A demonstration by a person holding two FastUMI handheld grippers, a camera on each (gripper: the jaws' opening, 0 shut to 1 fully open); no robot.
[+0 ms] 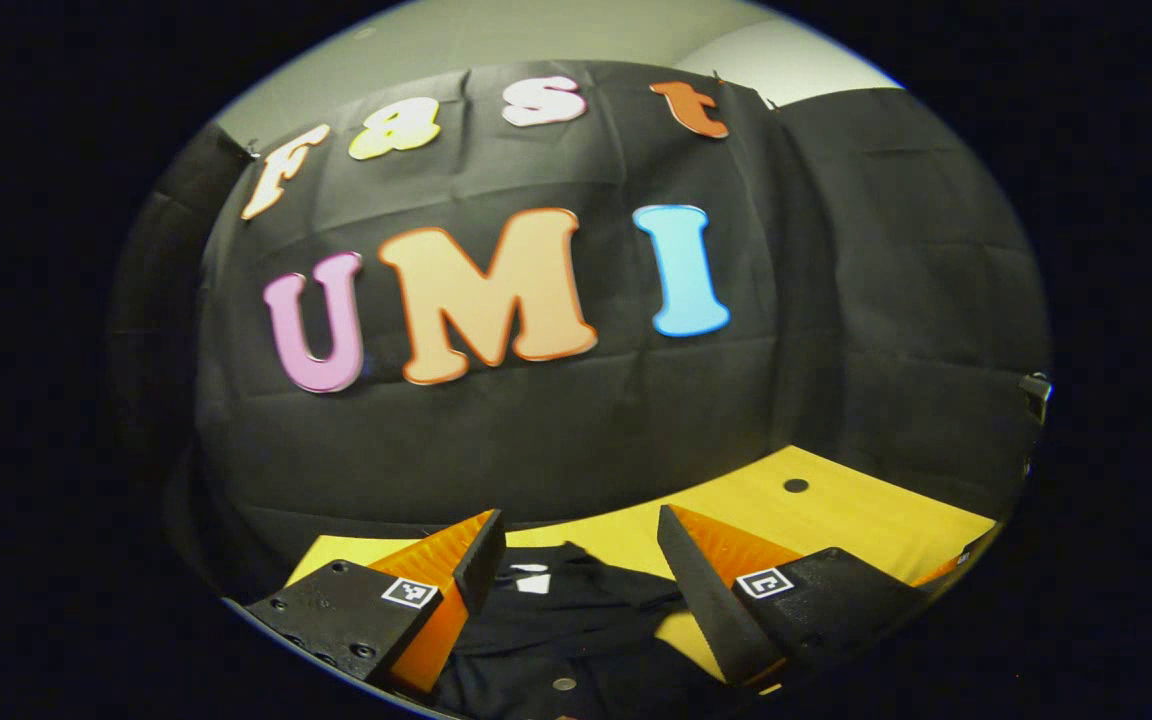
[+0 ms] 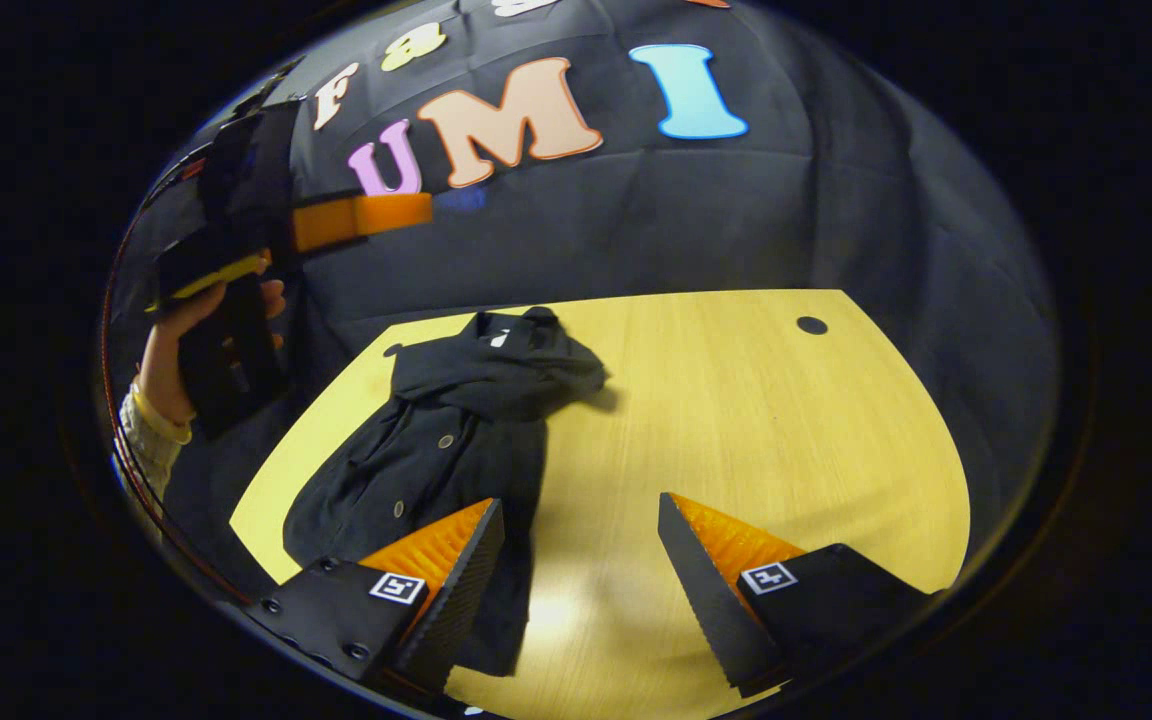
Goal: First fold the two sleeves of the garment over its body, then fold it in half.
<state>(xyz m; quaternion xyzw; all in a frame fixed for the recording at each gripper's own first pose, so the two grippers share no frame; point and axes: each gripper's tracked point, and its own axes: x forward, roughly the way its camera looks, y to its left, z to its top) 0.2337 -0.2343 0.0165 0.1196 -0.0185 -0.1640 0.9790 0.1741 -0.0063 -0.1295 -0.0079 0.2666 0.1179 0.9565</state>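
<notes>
The dark garment (image 2: pixel 456 440) lies lengthwise on the yellow table (image 2: pixel 756 420), one sleeve apparently already folded across its chest, though the bunching makes that hard to confirm. The right gripper (image 2: pixel 581 560) hovers wide open over the hem, holding nothing; the left gripper (image 1: pixel 581 575) is likewise open and raised. Both should pinch the hem corners together and carry them evenly to the collar.

The left gripper (image 1: pixel 581 545) hangs level with its fingers spread wide and nothing between them. The right gripper (image 2: pixel 581 530) tilts downward, fingers equally wide apart and holding nothing. In the right gripper view, a hand (image 2: pixel 198 345) in a pale knit cuff grips the left gripper's handle, raised high.
</notes>
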